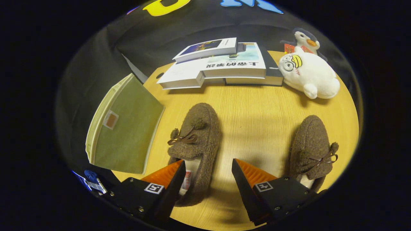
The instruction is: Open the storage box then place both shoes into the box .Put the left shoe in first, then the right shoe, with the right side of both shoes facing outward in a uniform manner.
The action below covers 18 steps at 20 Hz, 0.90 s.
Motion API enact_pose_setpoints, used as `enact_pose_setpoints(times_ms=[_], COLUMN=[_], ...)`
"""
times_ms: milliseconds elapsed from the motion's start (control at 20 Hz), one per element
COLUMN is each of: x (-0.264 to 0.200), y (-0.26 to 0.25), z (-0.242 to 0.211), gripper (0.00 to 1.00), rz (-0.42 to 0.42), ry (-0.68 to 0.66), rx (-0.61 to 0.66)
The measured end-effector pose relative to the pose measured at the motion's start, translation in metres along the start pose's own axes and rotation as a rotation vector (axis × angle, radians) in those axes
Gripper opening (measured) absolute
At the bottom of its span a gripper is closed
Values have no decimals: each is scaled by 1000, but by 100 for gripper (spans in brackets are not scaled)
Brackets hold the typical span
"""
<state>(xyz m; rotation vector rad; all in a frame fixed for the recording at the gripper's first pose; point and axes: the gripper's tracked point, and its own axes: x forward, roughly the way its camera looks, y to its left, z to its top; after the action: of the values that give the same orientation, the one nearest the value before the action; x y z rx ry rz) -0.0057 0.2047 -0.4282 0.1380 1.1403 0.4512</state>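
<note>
Two fuzzy brown slippers with small bows lie on the round wooden table (257, 112), toes pointing away from me. One slipper (196, 141) lies just ahead of my left finger, its heel opening partly behind that fingertip. The other slipper (313, 147) lies beyond my right finger, off to its right. A green fabric storage box (126, 128) with a cream rim and a small label stands to the left of the slippers, its lid shut. My gripper (208, 173) is open, fingers wide apart above the table with nothing between them.
A stack of books (221, 64) lies at the table's far side. A white plush toy (308, 75) and a penguin plush (305, 40) sit at the far right. Bare tabletop lies between the two slippers.
</note>
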Motion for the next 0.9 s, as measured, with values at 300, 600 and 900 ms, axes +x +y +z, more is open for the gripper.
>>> enact_pose_setpoints(times_ms=[300, 600, 900], x=[32, 23, -19], y=[7, 9, 25], z=[10, 18, 25], gripper=[58, 2, 2], rz=[-2, -47, -36], ry=[45, 52, 87], rx=[72, 69, 36])
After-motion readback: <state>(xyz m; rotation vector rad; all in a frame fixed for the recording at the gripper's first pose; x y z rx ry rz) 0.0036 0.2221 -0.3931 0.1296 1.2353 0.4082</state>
